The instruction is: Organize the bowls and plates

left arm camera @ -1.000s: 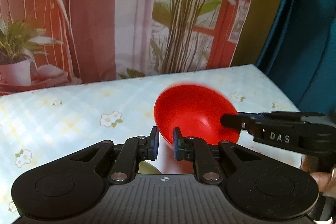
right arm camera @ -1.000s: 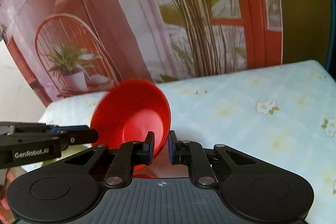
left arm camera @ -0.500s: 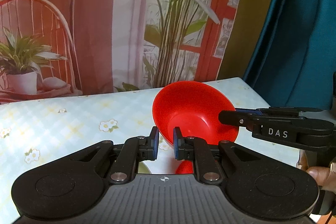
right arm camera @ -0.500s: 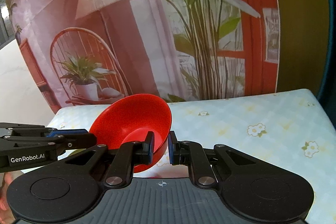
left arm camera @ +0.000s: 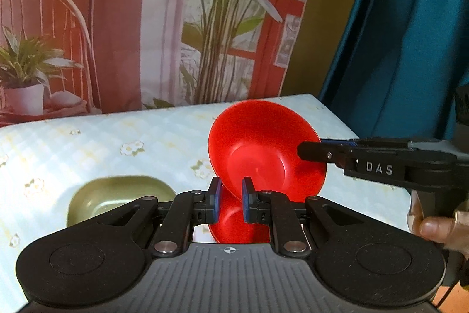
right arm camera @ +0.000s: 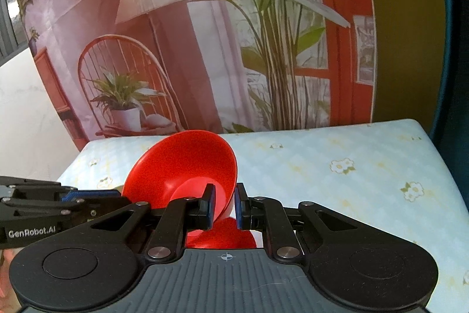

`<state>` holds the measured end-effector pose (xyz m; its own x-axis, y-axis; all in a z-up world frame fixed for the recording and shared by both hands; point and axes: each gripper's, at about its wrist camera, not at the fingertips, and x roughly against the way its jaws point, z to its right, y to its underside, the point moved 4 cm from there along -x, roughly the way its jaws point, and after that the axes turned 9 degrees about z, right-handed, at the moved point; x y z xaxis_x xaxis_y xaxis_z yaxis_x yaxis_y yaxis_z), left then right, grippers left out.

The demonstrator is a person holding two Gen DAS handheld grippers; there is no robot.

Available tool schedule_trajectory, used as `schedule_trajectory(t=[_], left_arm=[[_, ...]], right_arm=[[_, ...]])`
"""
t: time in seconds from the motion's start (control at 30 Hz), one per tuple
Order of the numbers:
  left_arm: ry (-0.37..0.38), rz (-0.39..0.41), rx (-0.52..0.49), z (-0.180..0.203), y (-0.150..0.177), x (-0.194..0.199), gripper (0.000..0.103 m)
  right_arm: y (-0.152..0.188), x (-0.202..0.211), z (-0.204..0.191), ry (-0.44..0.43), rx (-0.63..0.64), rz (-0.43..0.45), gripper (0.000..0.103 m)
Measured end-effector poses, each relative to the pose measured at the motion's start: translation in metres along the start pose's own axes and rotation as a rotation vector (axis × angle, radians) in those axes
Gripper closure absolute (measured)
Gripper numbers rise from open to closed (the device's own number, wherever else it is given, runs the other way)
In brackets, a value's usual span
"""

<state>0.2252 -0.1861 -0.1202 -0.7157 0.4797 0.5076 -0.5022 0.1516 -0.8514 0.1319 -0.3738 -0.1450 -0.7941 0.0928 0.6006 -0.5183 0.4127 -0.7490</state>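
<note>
red bowl [left arm camera: 263, 151] clamped by both jaws

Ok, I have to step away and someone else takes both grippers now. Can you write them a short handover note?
Left hand-held gripper: shut on the near rim of the red bowl.
Right hand-held gripper: shut on the same bowl's opposite rim; a hand holds its handle.
The red bowl is held tilted above the table, clear of the cloth.
A second red dish lies below it, mostly hidden by the gripper; whether bowl or plate I cannot tell.
A green bowl sits on the table to the left.
Done: red bowl lifted.
Left: set it down, probably stacked with like pieces; nothing is stacked yet.
</note>
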Motion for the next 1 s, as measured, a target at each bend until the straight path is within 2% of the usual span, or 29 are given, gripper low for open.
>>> schedule_trajectory(t=[0.33,1.0], left_arm=[[0.016,-0.036,-0.005,0.002,0.01,-0.003,0.087],[0.008,-0.113,0.012,-0.003,0.025,-0.018,0.087]], right_arm=[[0.009,0.007,0.0,0.012,0.017,-0.036,0.09],[0.047,-0.014,0.007,0.019,-0.015,-0.113,0.089]])
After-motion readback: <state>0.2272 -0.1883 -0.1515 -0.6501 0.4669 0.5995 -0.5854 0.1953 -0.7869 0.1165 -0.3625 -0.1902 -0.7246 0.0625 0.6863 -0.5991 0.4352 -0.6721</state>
